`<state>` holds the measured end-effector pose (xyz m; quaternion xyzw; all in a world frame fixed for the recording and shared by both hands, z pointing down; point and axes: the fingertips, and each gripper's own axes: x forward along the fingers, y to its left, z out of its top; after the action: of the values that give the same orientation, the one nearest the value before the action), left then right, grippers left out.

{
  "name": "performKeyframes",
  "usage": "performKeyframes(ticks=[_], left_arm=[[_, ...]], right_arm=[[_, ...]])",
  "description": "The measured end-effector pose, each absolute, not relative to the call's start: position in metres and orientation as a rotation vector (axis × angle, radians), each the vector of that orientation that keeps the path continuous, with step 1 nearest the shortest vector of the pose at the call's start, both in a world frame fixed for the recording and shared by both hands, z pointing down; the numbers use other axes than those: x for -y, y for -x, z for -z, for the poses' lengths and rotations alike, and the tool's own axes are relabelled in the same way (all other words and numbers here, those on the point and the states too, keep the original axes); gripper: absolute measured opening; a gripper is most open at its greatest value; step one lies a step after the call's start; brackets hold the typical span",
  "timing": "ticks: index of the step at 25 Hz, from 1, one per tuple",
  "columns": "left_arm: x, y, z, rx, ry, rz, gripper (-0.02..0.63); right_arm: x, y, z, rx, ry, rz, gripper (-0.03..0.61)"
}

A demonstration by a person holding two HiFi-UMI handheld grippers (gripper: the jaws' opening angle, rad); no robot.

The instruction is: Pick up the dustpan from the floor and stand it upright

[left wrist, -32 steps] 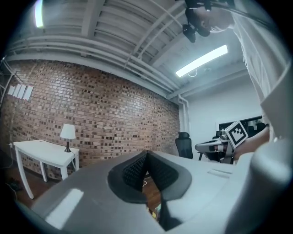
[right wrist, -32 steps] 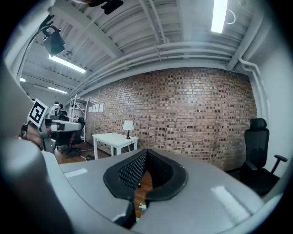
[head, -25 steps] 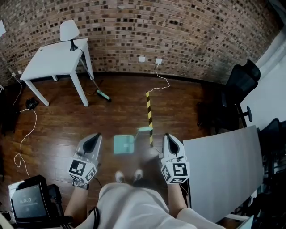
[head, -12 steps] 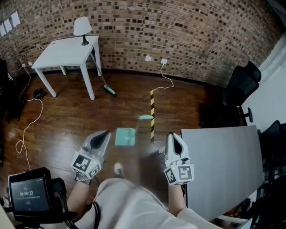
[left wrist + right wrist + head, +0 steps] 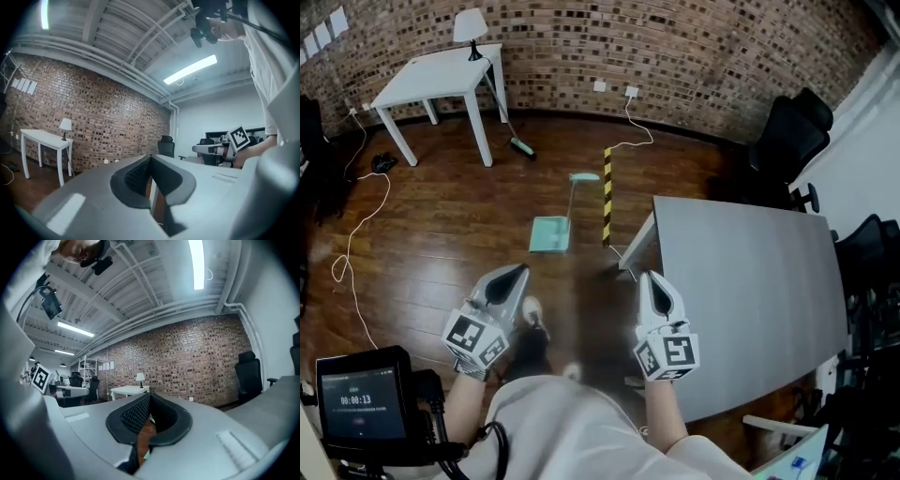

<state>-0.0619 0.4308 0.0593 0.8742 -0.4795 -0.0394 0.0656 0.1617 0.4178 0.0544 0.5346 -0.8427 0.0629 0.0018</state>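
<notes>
The teal dustpan (image 5: 549, 233) lies flat on the wooden floor, and its long handle (image 5: 572, 197) runs away from me to a teal grip. Both grippers are held level, well short of it. My left gripper (image 5: 513, 277) is on the near left with its jaws shut and nothing between them. My right gripper (image 5: 653, 284) is on the near right, by the grey table's corner, also shut and holding nothing. In the left gripper view the closed tips (image 5: 150, 157) point at the brick wall. In the right gripper view the closed tips (image 5: 149, 397) do the same.
A grey table (image 5: 750, 281) fills the right side next to my right gripper. A yellow-black striped strip (image 5: 606, 197) lies beside the dustpan. Farther off stand a white table (image 5: 441, 70) with a lamp, a leaning broom (image 5: 521, 145) and a black chair (image 5: 787, 141). A cable (image 5: 356, 244) trails on the left.
The whole view has shifted as the person walks. The dustpan now sits higher in the picture, and the grey table reaches further in from the right. Both grippers stay shut.
</notes>
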Motion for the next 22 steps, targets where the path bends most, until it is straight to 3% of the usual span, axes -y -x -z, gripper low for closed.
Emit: performKeyframes(ticks=[10,22], left_arm=[[-0.485,0.058,-0.041,1.560,-2.622,0.077,0.000],[-0.476,0.088,-0.032,1.630,-2.616,0.071,0.000]], right_arm=[[-0.473,-0.194,-0.050,2.628,-1.708,-0.245,0.012],[-0.470,-0.150,-0.039,2.647,-1.613,-0.095,0.012]])
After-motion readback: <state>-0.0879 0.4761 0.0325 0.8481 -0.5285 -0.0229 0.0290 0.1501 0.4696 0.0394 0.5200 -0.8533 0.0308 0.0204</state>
